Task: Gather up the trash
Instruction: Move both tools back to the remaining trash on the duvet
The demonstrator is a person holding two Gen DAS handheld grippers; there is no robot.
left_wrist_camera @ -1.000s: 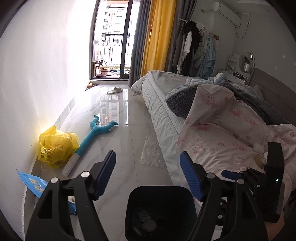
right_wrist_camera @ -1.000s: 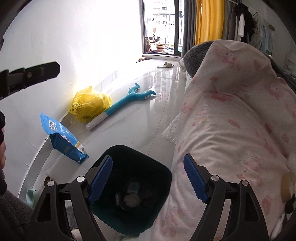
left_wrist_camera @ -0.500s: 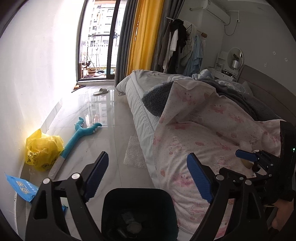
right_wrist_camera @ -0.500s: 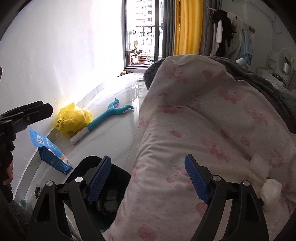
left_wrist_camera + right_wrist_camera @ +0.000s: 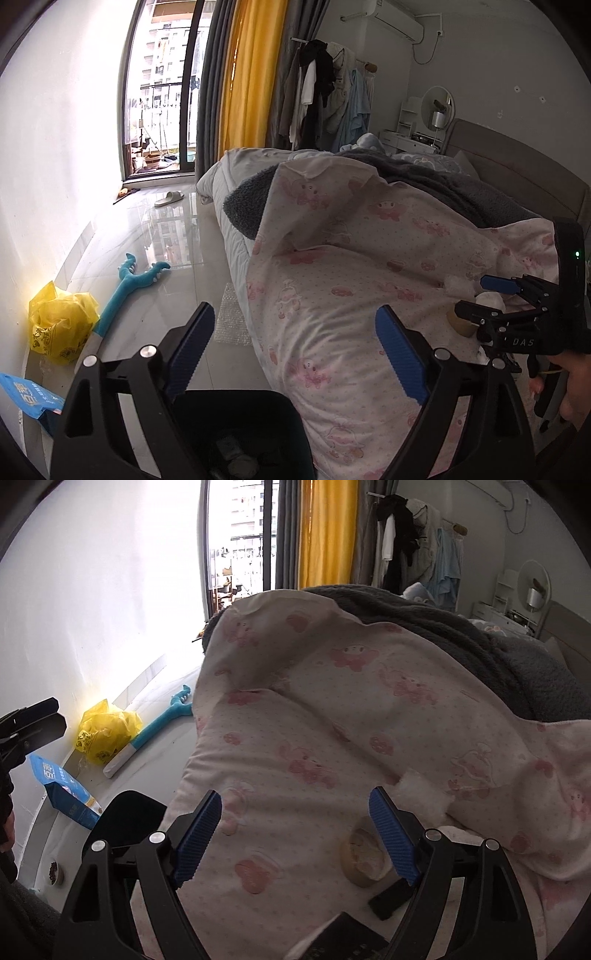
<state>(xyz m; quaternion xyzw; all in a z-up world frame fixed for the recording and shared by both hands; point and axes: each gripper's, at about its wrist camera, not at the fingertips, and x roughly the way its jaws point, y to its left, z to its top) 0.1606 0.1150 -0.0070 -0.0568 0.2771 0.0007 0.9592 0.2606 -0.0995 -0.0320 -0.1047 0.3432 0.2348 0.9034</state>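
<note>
A black trash bin (image 5: 236, 435) with some waste inside stands on the floor against the bed, just below my left gripper (image 5: 295, 332), which is open and empty. My right gripper (image 5: 295, 808) is also open and empty, held over the pink patterned duvet (image 5: 332, 738). A beige tape-like roll (image 5: 364, 853) lies on the duvet beside its right finger, and a white wad (image 5: 421, 794) sits just beyond. In the left wrist view the right gripper (image 5: 487, 297) hovers by the roll (image 5: 460, 321). The bin (image 5: 125, 819) shows at lower left in the right view.
On the floor by the wall lie a yellow plastic bag (image 5: 59, 325), a blue packet (image 5: 29, 395), a blue plush stick (image 5: 125, 291) and a sheet of bubble wrap (image 5: 232, 321). A grey blanket (image 5: 443, 184) covers the bed. Dark flat objects (image 5: 391, 897) lie near my right gripper.
Both grippers swung away from the bin toward the bed. The bin slid to the lower left of both views. The left jaws widened. The roll and white wad came close under the right gripper.
</note>
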